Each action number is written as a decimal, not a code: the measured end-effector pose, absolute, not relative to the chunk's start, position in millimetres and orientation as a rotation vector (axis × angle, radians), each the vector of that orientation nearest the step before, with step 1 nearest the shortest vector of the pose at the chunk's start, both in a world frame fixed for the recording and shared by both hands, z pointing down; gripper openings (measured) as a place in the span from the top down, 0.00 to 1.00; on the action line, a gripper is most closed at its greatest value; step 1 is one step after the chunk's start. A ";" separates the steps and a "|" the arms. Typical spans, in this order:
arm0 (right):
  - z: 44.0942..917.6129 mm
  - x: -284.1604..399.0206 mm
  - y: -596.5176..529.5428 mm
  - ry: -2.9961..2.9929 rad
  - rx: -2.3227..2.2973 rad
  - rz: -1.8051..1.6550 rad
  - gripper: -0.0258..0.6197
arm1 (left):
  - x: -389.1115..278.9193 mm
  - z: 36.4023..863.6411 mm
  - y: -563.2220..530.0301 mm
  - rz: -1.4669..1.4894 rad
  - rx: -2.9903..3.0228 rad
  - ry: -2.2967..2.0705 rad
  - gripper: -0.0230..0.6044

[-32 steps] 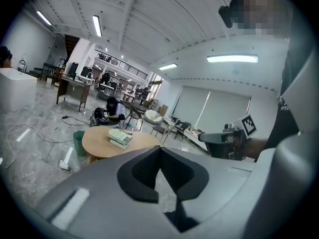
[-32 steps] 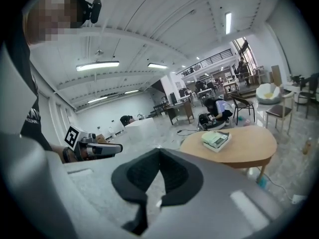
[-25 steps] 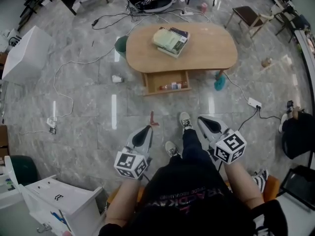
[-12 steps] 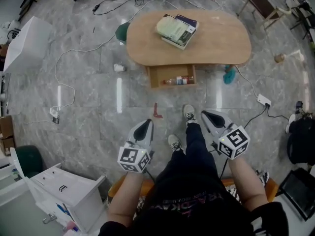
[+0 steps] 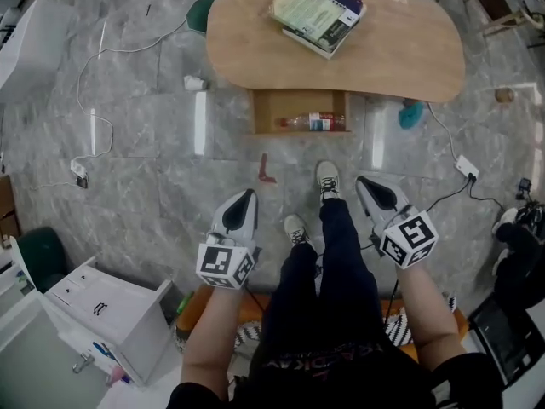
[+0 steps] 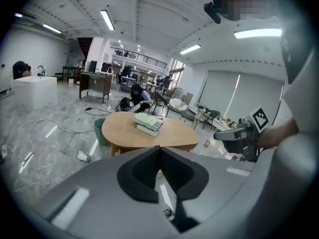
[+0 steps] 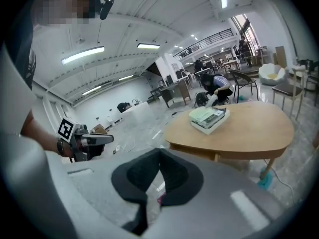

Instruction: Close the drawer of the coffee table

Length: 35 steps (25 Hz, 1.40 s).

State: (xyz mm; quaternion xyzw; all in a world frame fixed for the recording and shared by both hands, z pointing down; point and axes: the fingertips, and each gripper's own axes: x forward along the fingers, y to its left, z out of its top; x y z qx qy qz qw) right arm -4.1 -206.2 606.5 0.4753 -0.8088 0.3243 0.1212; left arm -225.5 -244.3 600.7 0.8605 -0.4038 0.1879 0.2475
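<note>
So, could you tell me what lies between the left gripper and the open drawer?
In the head view, only grey floor and a small red item separate the left gripper from the drawer.

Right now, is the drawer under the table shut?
No, the drawer sticks out open from under the coffee table, with a bottle lying inside it.

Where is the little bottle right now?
In the head view, the bottle lies on its side in the open drawer under the coffee table, ahead of the person's shoes.
</note>
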 end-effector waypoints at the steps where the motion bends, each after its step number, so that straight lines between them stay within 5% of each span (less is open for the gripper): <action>1: 620.7 -1.8 -212.4 -2.354 1.384 0.935 0.96 | -226.3 614.5 -250.6 0.512 2.342 -1.111 0.96; 15: 817.3 27.5 -244.1 -2.240 1.354 0.860 0.88 | -251.6 823.5 -291.8 0.538 2.271 -1.203 0.96; 20: 888.4 40.5 -247.0 -2.163 1.407 0.799 0.72 | -267.8 892.1 -300.2 0.542 2.263 -1.240 0.95; 22: 912.6 45.9 -250.1 -2.157 1.424 0.788 0.69 | -274.8 919.3 -306.0 0.546 2.256 -1.270 0.71; 29: 978.2 61.5 -271.5 -2.181 1.463 0.645 0.64 | -295.0 995.8 -341.8 0.507 2.296 -1.382 0.50; 35: 1009.3 60.6 -282.3 -2.275 1.435 0.457 0.59 | -297.3 1026.0 -365.4 0.398 2.437 -1.429 0.43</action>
